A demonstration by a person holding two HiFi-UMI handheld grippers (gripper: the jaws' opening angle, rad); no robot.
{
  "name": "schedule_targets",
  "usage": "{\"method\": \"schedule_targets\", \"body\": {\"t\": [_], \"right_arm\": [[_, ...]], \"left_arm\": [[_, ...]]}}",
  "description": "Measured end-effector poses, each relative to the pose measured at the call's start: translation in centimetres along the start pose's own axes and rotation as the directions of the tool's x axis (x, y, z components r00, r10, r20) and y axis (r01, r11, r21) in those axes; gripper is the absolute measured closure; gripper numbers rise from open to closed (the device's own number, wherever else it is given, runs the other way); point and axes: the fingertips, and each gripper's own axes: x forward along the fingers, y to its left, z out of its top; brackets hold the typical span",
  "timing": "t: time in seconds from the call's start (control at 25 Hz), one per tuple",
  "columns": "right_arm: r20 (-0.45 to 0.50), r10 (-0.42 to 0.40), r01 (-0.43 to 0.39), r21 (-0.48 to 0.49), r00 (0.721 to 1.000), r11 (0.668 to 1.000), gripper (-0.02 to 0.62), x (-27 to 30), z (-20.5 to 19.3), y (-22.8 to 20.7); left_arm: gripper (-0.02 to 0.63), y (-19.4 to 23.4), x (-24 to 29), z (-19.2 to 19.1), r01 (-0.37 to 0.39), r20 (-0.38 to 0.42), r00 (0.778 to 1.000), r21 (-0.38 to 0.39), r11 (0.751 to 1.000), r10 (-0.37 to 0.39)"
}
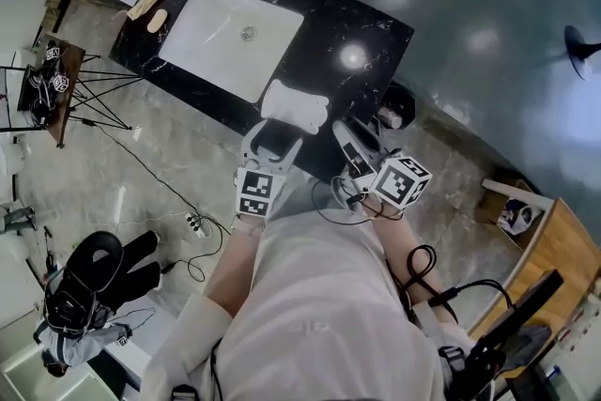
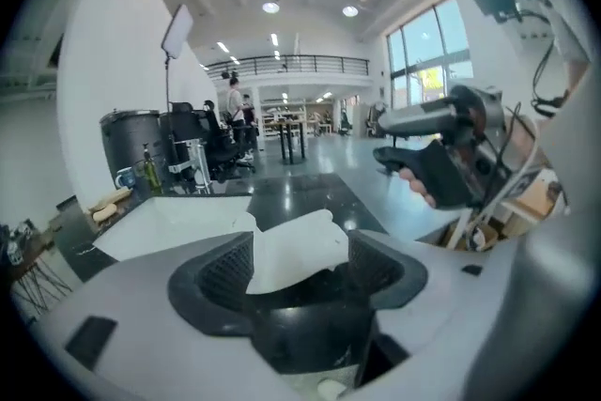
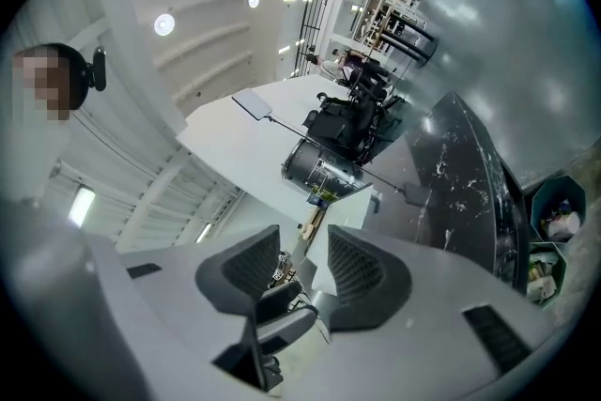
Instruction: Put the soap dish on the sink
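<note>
White soap dish on the black worktop, beside the sink

The worktop (image 1: 366, 33) is glossy black stone with white veins, and set into it is a white rectangular sink (image 1: 216, 42) with a round metal drain (image 1: 248, 34). The left gripper (image 1: 274, 138) has its jaws spread wide and pinching nothing. Its ribbed dark pads frame the soap dish (image 1: 294, 105), which lies just past their tips. The right gripper (image 3: 302, 258) has its jaws apart too (a narrower gap), with nothing between them. The soap dish is smooth, white and wavy-edged, and lies at the worktop's near edge by the sink's corner. A dark round bin (image 1: 399, 108) at the worktop's end holds pale crumpled scraps.
</note>
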Motion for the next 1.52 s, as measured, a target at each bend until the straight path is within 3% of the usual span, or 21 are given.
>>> {"method": "schedule_targets", "body": {"t": [0.16,0.36,0.72,0.88,1.04,1.32,1.52], "right_arm": [[-0.047,0.039,-0.039,-0.014,0.998,0.999,0.421,1.8,-1.3,1.3],[-0.133,0.091,-0.097,-0.038,0.987,0.995,0.422,4.5,-3.6,4.1],[-0.268,0.193,-0.218,-0.069,0.944,0.973,0.422,8.8,-8.3,8.9],[-0.330,0.224,-0.264,-0.080,0.917,0.961,0.423,9.7,-10.3,11.2],[-0.376,0.248,-0.300,-0.086,0.893,0.950,0.426,10.6,-12.6,12.5],[-0.449,0.263,-0.335,-0.089,0.854,0.938,0.434,12.0,-15.7,13.4],[-0.475,0.254,-0.332,-0.086,0.842,0.939,0.434,12.7,-16.7,13.1]], "left_arm": [[0.304,1.3,-3.1,3.2,-0.008,0.144,0.989,-0.125,0.992,0.026],[0.311,4.5,-7.8,5.1,-0.047,0.302,0.944,-0.274,0.961,0.132],[0.344,9.6,-14.9,4.2,-0.102,0.403,0.863,-0.455,0.884,0.307],[0.383,11.2,-18.1,3.7,-0.115,0.430,0.816,-0.534,0.837,0.387],[0.413,12.1,-20.4,2.9,-0.114,0.453,0.779,-0.577,0.809,0.433],[0.440,12.5,-22.2,1.4,-0.107,0.433,0.769,-0.638,0.763,0.470],[0.488,12.7,-22.6,0.8,-0.053,0.440,0.767,-0.681,0.730,0.467]]}}
